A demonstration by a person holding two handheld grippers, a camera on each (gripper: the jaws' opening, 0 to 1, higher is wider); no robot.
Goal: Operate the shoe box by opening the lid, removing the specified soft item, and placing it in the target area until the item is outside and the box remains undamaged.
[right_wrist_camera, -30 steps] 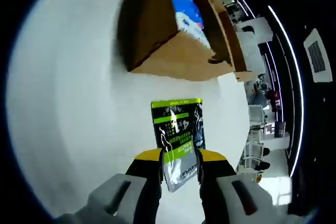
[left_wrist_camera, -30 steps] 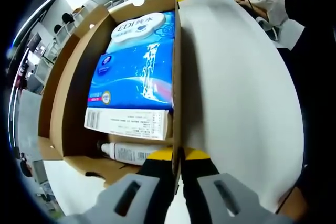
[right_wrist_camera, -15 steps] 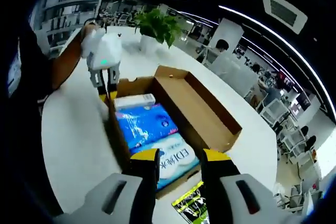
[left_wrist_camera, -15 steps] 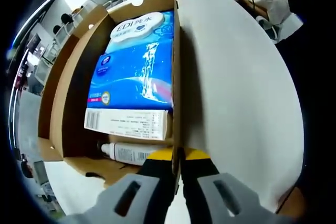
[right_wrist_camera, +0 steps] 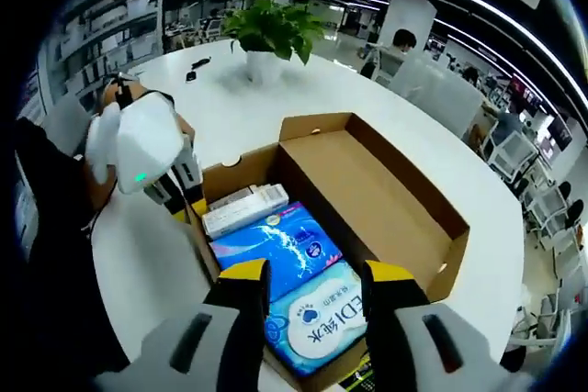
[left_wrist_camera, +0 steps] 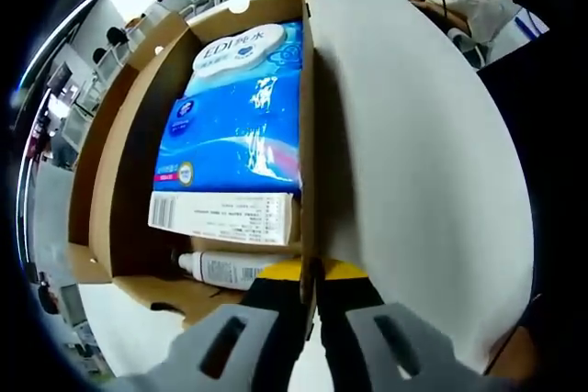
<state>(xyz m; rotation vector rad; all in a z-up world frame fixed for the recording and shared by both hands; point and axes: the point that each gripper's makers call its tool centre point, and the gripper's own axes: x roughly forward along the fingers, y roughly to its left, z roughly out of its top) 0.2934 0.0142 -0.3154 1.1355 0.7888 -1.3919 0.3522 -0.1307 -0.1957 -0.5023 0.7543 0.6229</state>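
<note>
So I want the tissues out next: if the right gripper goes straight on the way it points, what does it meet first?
Most likely the blue tissue pack in the open box; it lies just beyond the open right gripper, though depth is hard to judge.

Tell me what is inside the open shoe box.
A blue tissue pack fills most of the box. A white carton and a white bottle lie beside it. The pack hides whatever lies under it.
</note>
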